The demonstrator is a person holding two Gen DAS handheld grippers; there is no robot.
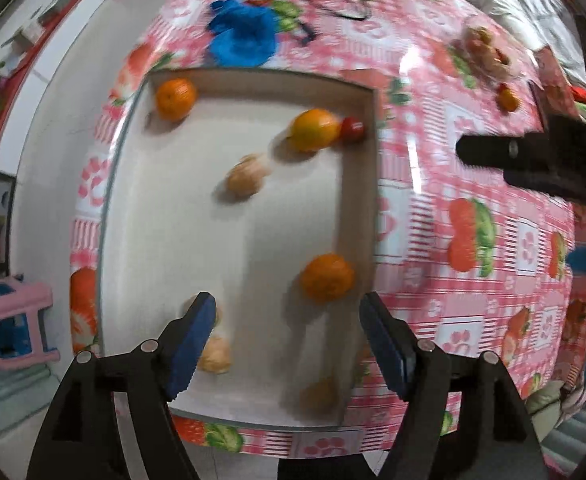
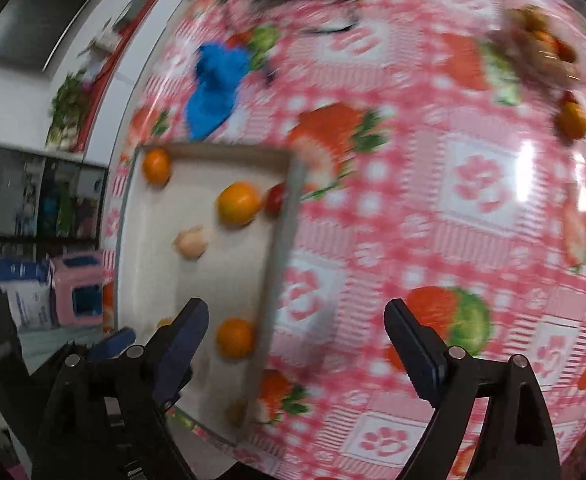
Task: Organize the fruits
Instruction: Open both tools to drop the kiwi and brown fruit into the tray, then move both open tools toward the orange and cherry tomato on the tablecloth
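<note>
You are hovering both grippers over the bench with the strawberry-print cloth (image 1: 473,184), and the main risk from here is the blur: both views are smearing, so if you are sweeping toward the next fruit at this pace you could overshoot it or clip the wall of the white cardboard tray (image 1: 367,184) and jolt it. The fruits inside are lying loose: a mandarin (image 1: 175,98) in the upper left corner, a larger orange (image 1: 313,129) touching a small red fruit (image 1: 352,129) against the right wall, a pale peeled-looking fruit (image 1: 245,178) near the middle, and another mandarin (image 1: 327,282) lower right, so a knock would likely set them rolling. A few fruits are waiting outside the tray: a small orange one (image 2: 572,120) in the upper right of the right wrist view, just below a blurred pile (image 2: 541,40) that is too smeared to name; reaching there, you could scatter that pile. Your left gripper (image 1: 289,332) is standing with its jaws well apart over the tray's lower part, holding nothing, with pale fruit showing just beside its left pad. Your right gripper (image 2: 297,344) is spread wider, empty, straddling the tray's right wall and bare cloth.
</note>
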